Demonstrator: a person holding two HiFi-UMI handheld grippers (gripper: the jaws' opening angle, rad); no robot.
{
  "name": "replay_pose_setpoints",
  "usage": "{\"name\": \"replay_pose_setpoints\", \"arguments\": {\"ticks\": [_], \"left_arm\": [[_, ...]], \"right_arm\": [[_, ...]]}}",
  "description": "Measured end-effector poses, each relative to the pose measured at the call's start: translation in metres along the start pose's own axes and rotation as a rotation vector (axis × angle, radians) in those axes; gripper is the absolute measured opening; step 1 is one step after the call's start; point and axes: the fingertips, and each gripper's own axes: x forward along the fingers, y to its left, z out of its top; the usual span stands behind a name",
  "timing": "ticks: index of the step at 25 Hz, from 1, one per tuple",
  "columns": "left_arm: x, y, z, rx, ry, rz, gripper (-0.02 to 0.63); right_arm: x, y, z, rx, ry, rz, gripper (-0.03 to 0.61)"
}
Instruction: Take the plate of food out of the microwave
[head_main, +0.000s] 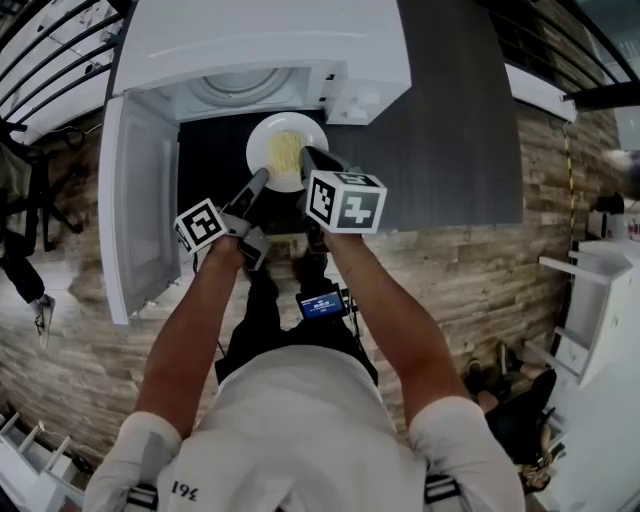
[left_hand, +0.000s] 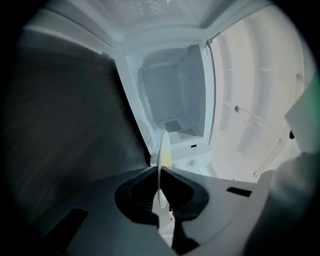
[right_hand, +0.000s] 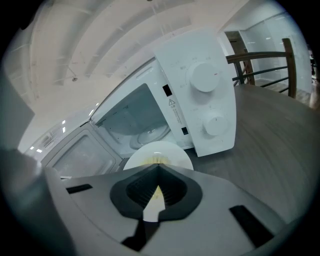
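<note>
**Plate clear of the microwave, both grippers clamped on its rim**

Nearest to you, your bare forearms (head_main: 200, 320) reached forward from your body towards the microwave (head_main: 300, 40). Each one ended in a gripper carrying its marker cube.

Your left gripper (head_main: 262, 178) was closed on the near left edge of the white plate (head_main: 305, 128). In the left gripper view the plate stood edge-on, pinched between the two dark pads, with the lit oven cavity straight beyond it. Your right gripper (head_main: 318, 158) angled downward and was closed on the near right part of the same rim. In the right gripper view its jaw tips met over the plate, and the disc spread out just beyond them.

The plate carried a heap of pale yellow food (head_main: 285, 152). It sat outside the microwave, just in front of the open mouth and above the dark grey countertop (head_main: 450, 150). I couldn't tell whether it was touching the countertop.

Beyond the plate, the microwave's door (head_main: 140, 210) hung wide open on the left of the oven. The glass turntable (head_main: 240, 88) showed bare inside the cavity. On the panel to the right of the cavity were two round white knobs (right_hand: 204, 77), one above the other.
</note>
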Motion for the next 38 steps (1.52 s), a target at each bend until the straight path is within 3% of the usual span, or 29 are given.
{"name": "replay_pose_setpoints", "arguments": {"ticks": [3, 9, 12, 19, 25, 38], "left_arm": [[0.000, 0.000, -0.008, -0.019, -0.004, -0.013, 0.014], [-0.002, -0.001, -0.024, -0.021, 0.043, -0.011, 0.014], [-0.001, -0.001, -0.040, -0.045, 0.084, -0.014, 0.014], [0.005, 0.003, -0.074, -0.079, 0.172, -0.002, 0.015], [0.013, 0.010, -0.095, -0.084, 0.221, 0.019, 0.015], [0.031, 0.033, -0.143, -0.041, 0.316, 0.156, 0.015]], "right_arm": [[-0.016, -0.004, -0.008, -0.022, -0.005, 0.014, 0.000], [-0.049, -0.043, -0.023, -0.073, -0.039, -0.062, 0.003], [-0.055, -0.063, -0.039, -0.032, -0.013, -0.060, 0.068], [-0.063, -0.090, -0.066, 0.097, 0.041, -0.040, 0.067], [-0.075, -0.110, -0.075, 0.203, 0.029, -0.034, 0.051], [-0.095, -0.156, -0.089, 0.258, 0.024, -0.091, 0.044]]}}
